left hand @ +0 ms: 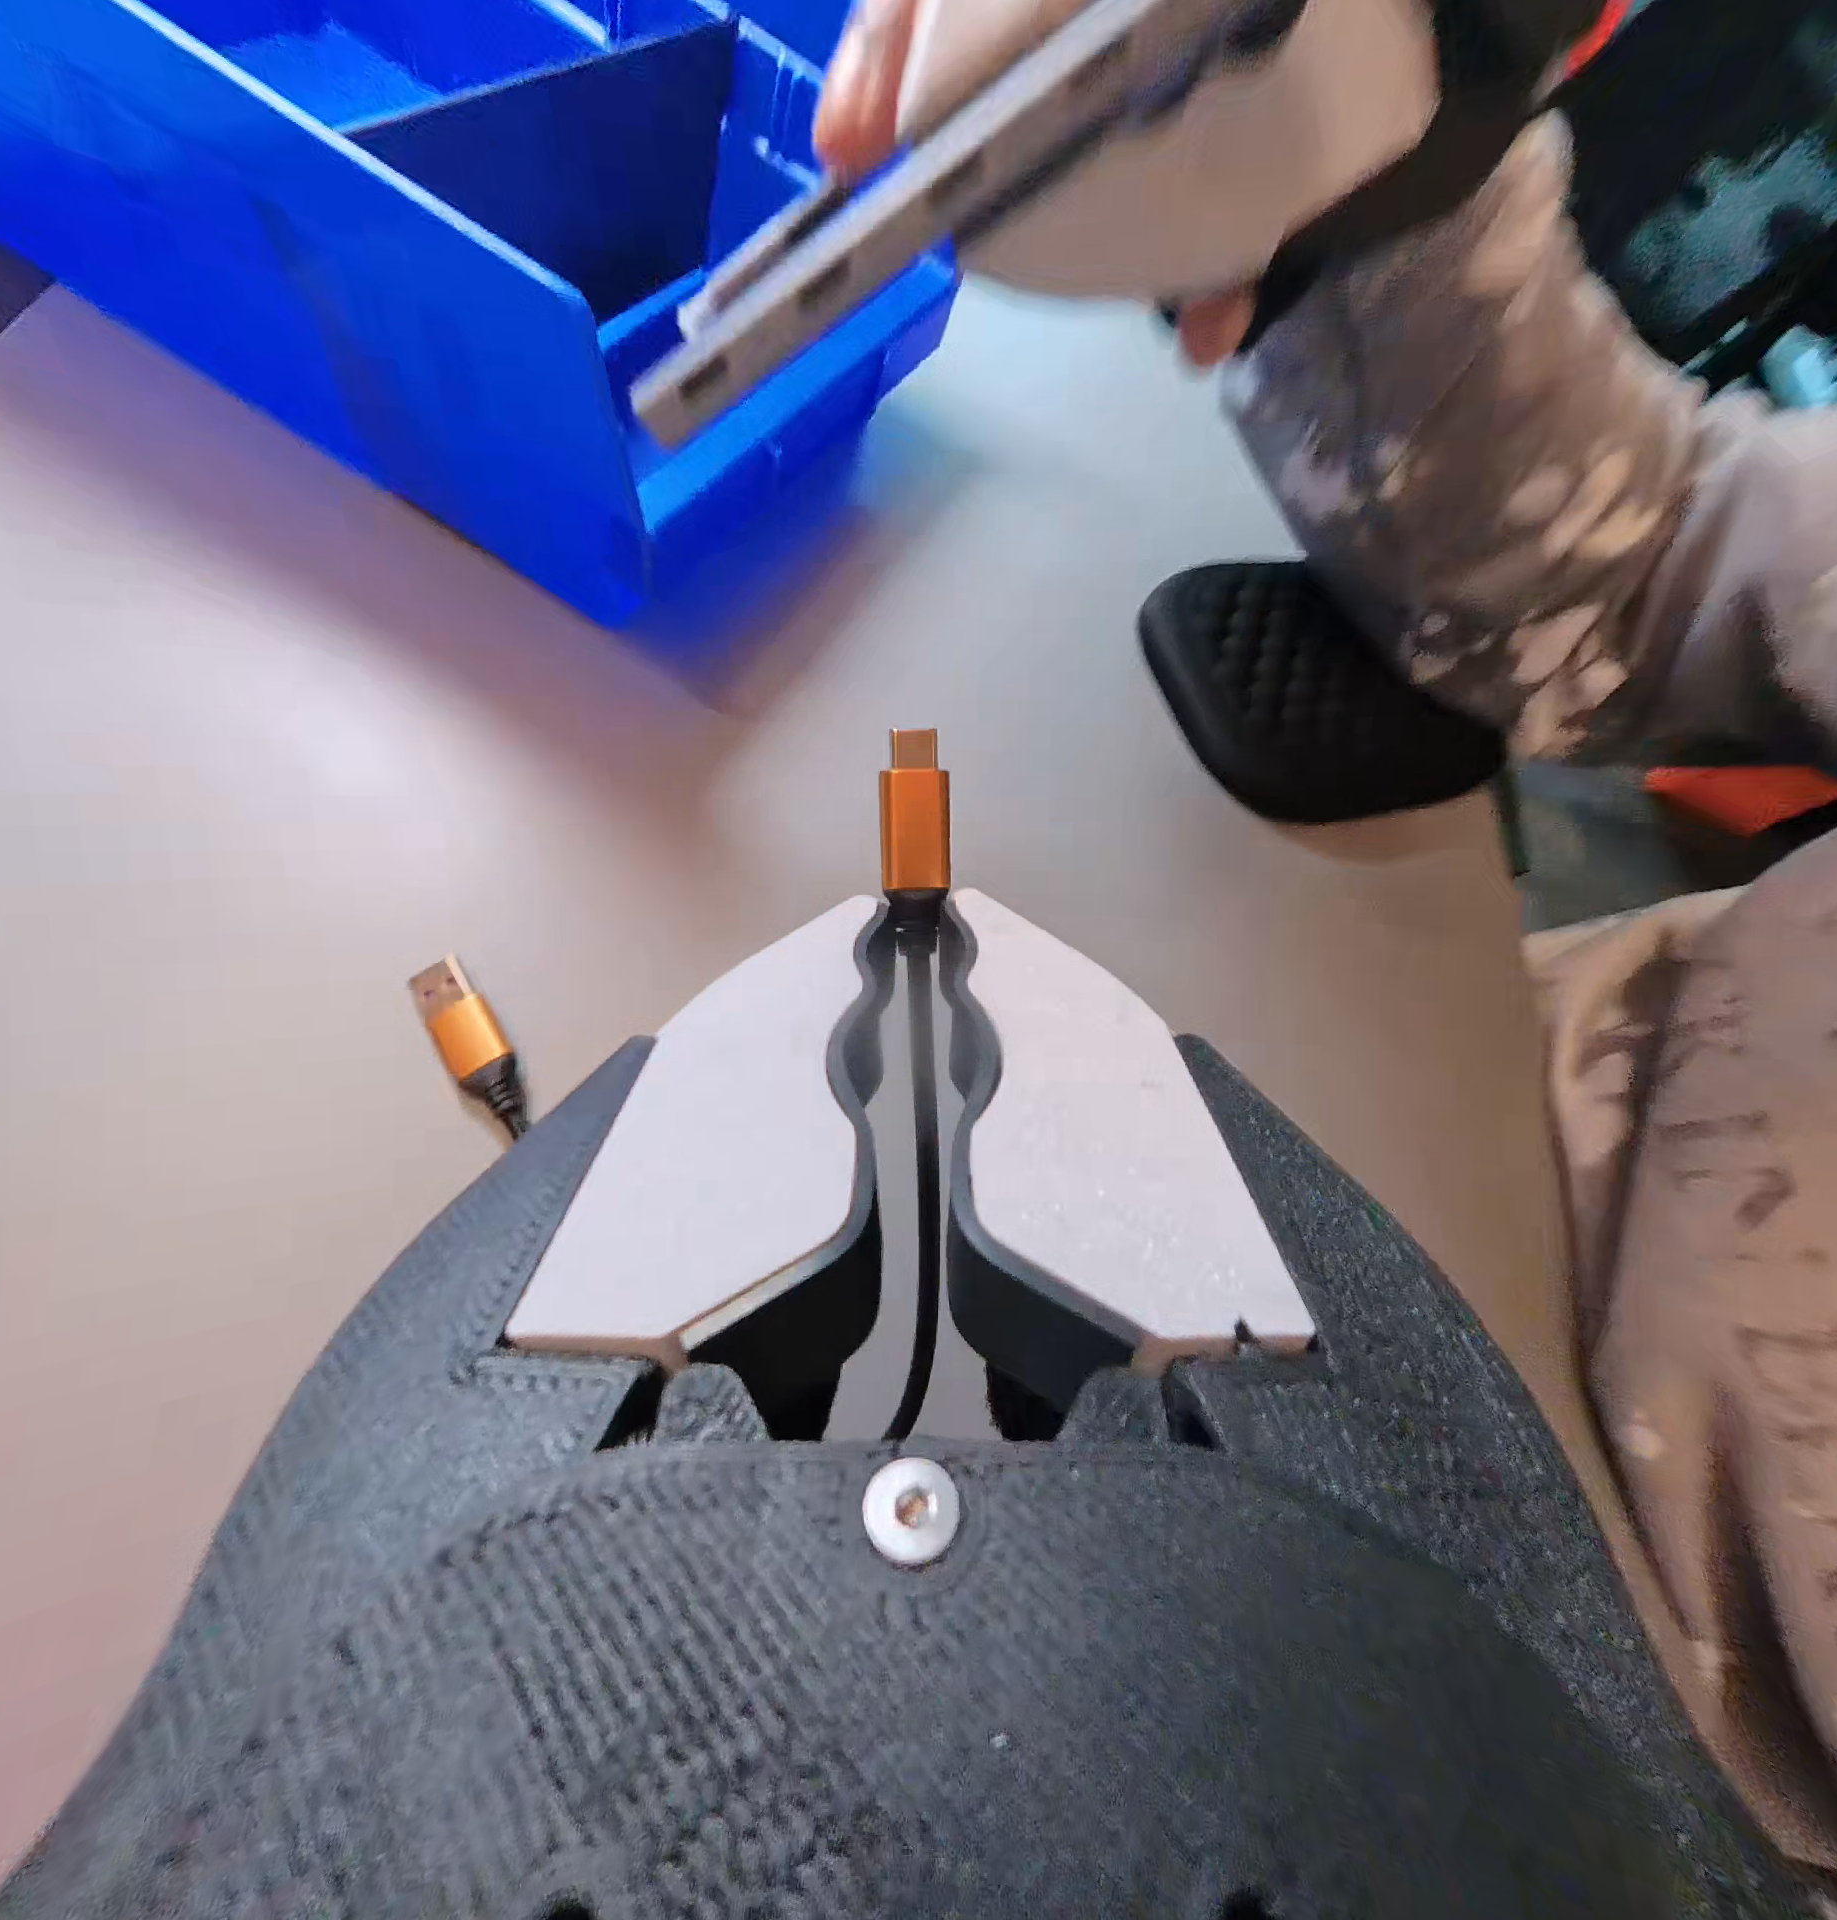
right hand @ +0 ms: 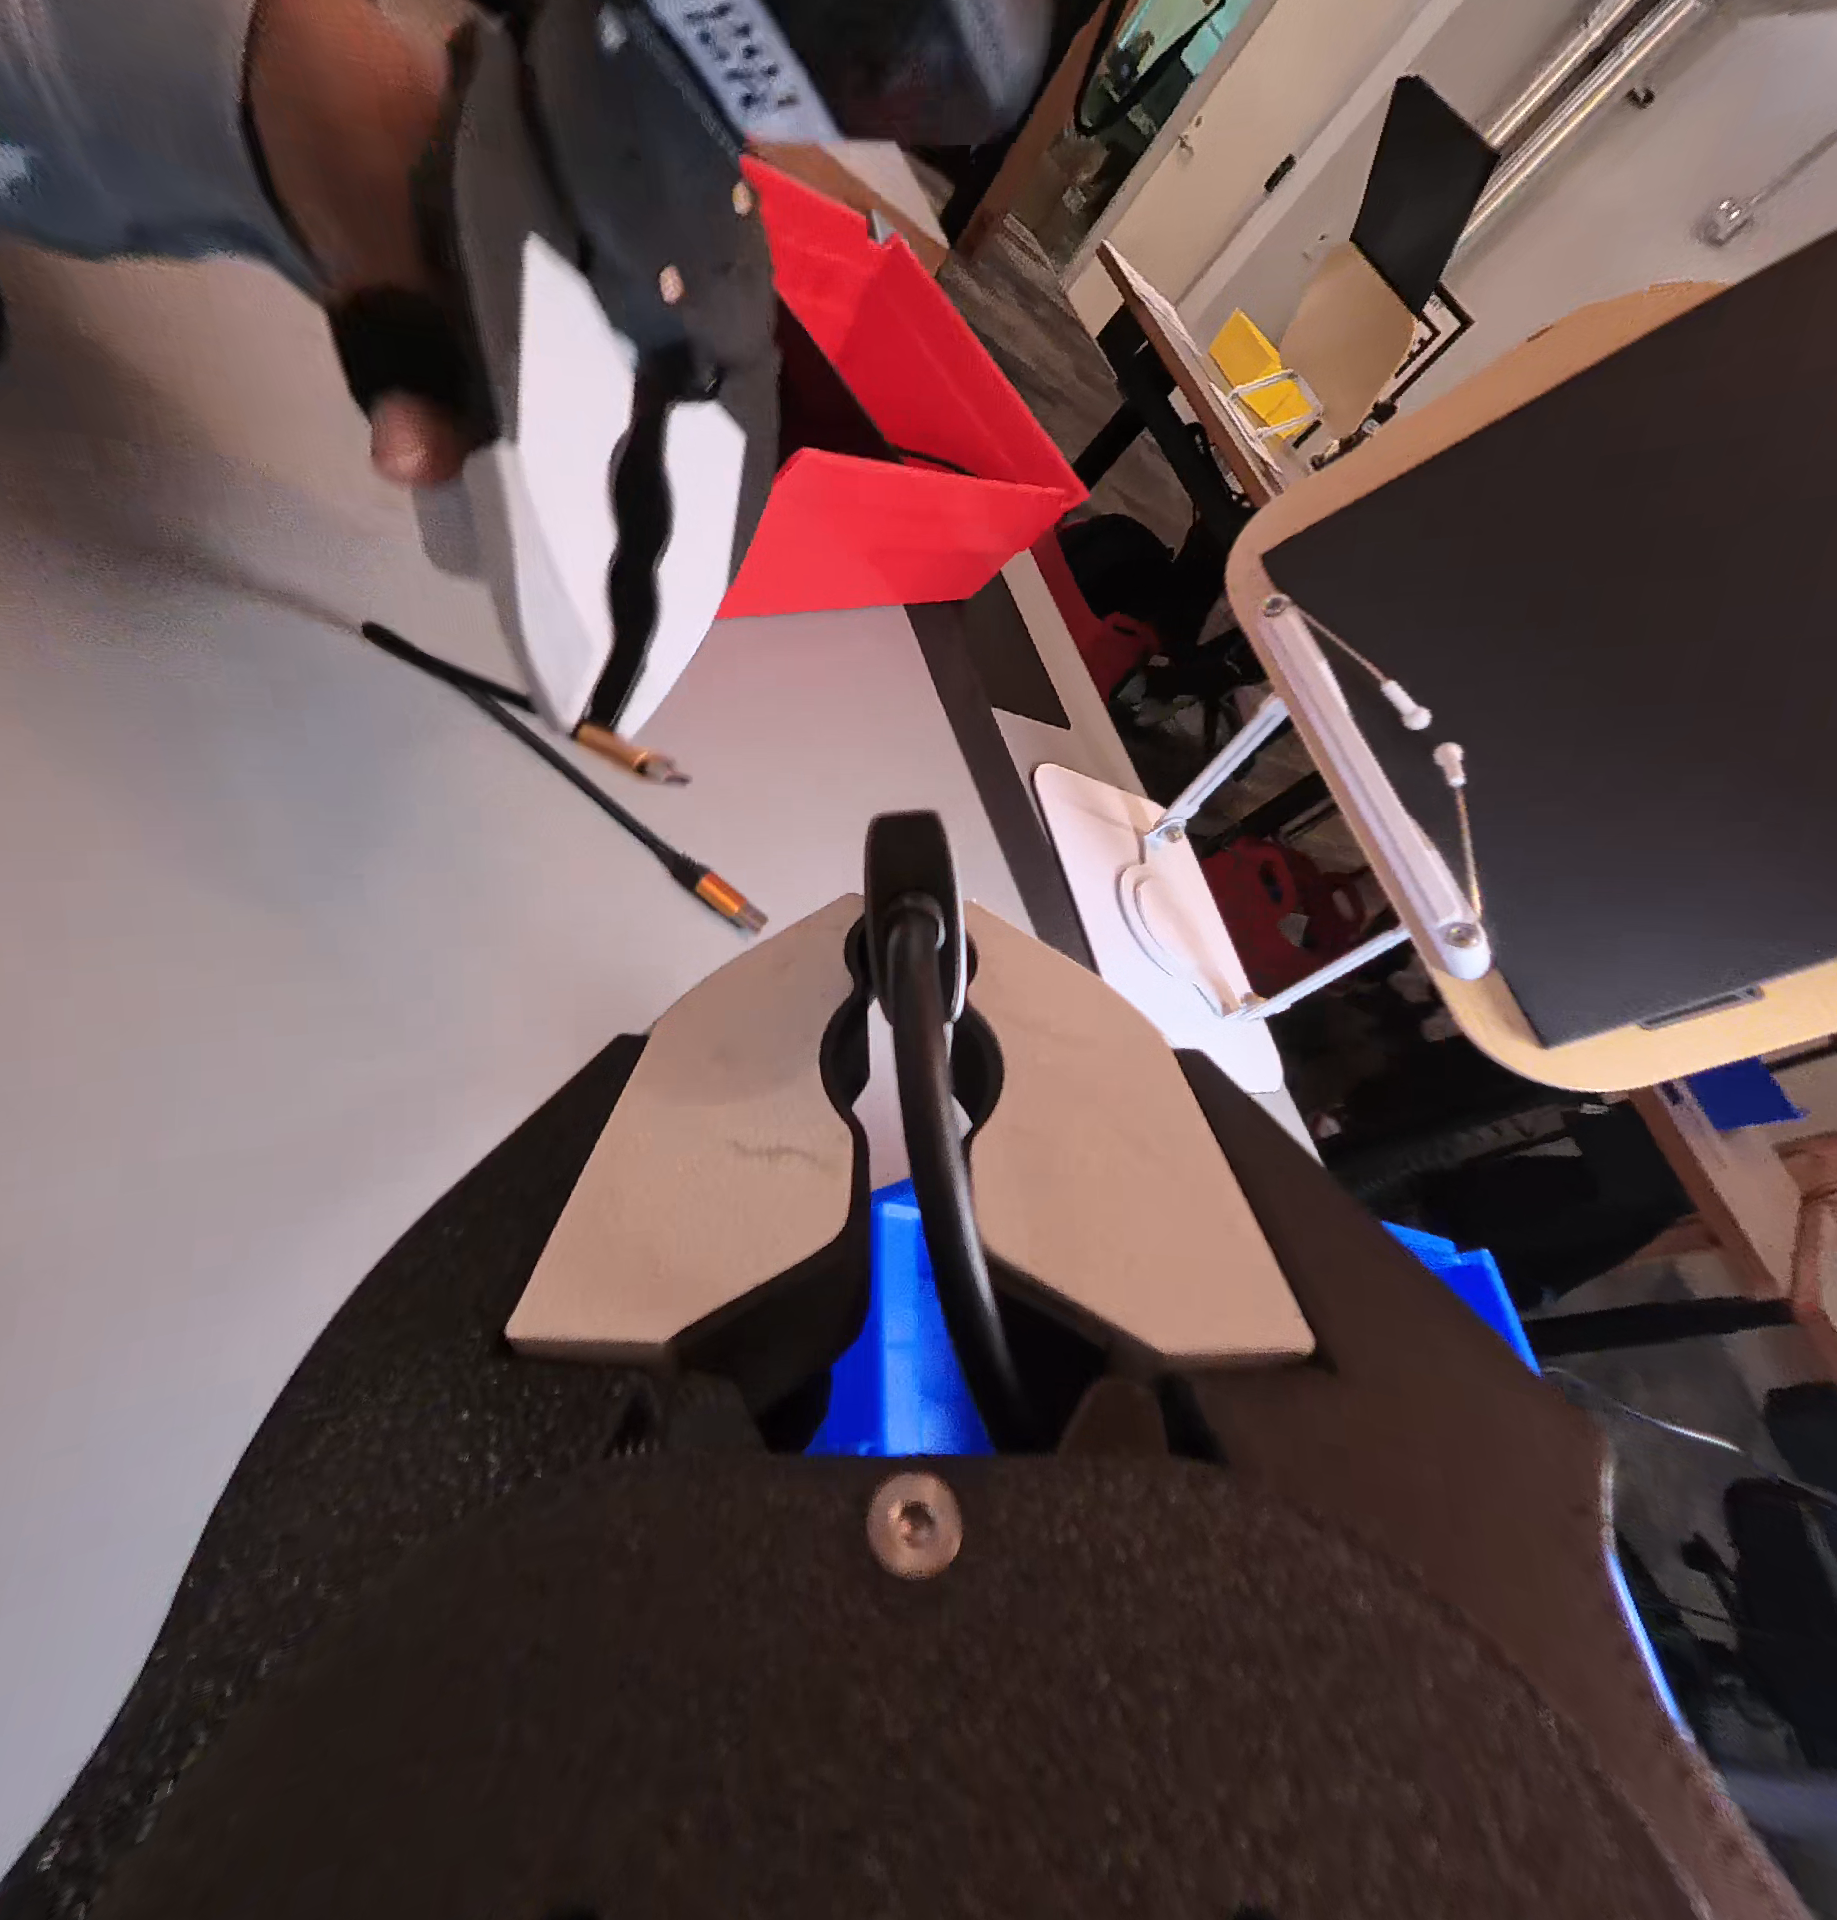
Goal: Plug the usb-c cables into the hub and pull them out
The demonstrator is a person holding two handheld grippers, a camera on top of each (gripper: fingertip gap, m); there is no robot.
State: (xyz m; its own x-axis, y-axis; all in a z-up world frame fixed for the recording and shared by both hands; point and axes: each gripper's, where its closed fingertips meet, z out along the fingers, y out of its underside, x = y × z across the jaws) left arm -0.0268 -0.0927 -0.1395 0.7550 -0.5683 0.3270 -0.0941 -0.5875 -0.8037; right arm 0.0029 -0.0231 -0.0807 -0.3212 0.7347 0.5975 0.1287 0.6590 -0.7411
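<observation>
My left gripper is shut on the black cable just behind its orange USB-C plug, which sticks straight out past the fingertips above the pale table. The grey hub, blurred, hangs above and beyond the plug with its row of ports facing it, a clear gap between them. My right gripper is shut on the hub's dark end, and the hub's black cable runs back between the jaws. The right wrist view also shows the left gripper holding the plug.
The cable's other orange plug lies on the table, also in the right wrist view. A blue divided bin stands behind the hub. A red bin sits at the table edge. A black chair seat and a person's sleeve are at the right.
</observation>
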